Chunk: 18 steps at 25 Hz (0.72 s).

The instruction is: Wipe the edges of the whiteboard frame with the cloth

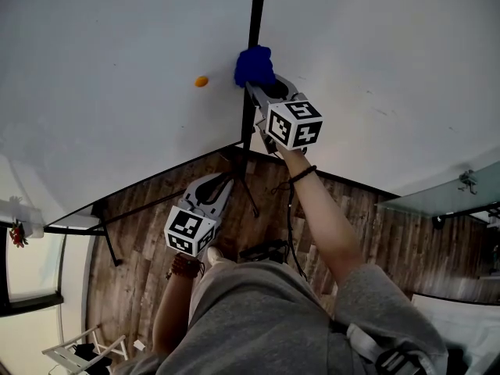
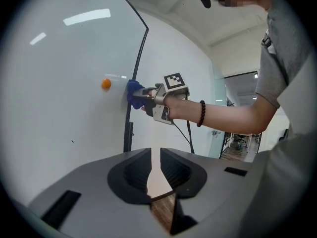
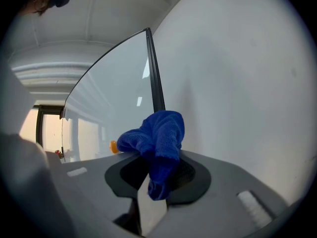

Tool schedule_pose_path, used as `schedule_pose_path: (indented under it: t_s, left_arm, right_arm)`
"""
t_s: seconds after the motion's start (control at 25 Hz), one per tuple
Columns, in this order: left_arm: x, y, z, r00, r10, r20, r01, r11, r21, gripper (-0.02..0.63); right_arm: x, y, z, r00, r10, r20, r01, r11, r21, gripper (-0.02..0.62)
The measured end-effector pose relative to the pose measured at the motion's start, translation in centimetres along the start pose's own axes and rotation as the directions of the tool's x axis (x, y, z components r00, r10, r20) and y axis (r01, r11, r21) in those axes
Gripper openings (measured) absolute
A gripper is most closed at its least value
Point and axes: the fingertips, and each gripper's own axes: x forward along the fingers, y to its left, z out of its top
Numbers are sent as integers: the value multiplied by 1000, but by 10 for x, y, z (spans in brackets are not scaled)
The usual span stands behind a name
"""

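The whiteboard (image 1: 101,69) has a black frame edge (image 1: 255,22) running up its right side. A blue cloth (image 1: 254,66) is pressed against that edge, and my right gripper (image 1: 263,91) is shut on it. In the right gripper view the cloth (image 3: 158,138) bunches out of the right gripper (image 3: 157,168), right at the frame edge (image 3: 154,78). My left gripper (image 1: 221,180) hangs lower, near the board's bottom corner, touching nothing. Its jaws stand close together with nothing between them in the left gripper view (image 2: 155,155), which also shows the cloth (image 2: 132,93) at the frame edge (image 2: 133,63).
An orange magnet (image 1: 201,81) sticks to the board left of the cloth. White wall (image 1: 375,61) lies right of the frame. Below are a wood floor (image 1: 141,248), the board's black stand legs (image 1: 109,237), a glass partition (image 1: 445,198) and a white rack (image 1: 86,354).
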Motion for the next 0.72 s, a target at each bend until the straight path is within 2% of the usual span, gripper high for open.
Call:
schedule_pose_path:
  t_s: [0.16, 0.32, 0.72]
  left_arm:
    - [4, -6, 1, 1000, -4, -1, 4, 1000, 7, 62]
    - [5, -9, -2, 1000, -3, -4, 3, 1000, 3, 61]
    - [3, -6, -1, 1000, 12, -6, -12, 1000, 5, 61]
  right_arm:
    - [-1, 0, -8, 999, 21, -28, -21, 1000, 4, 109]
    - [-1, 1, -25, 996, 64, -59, -58, 994, 91, 109]
    - [2, -3, -53, 989, 93, -112, -72, 981, 181, 107]
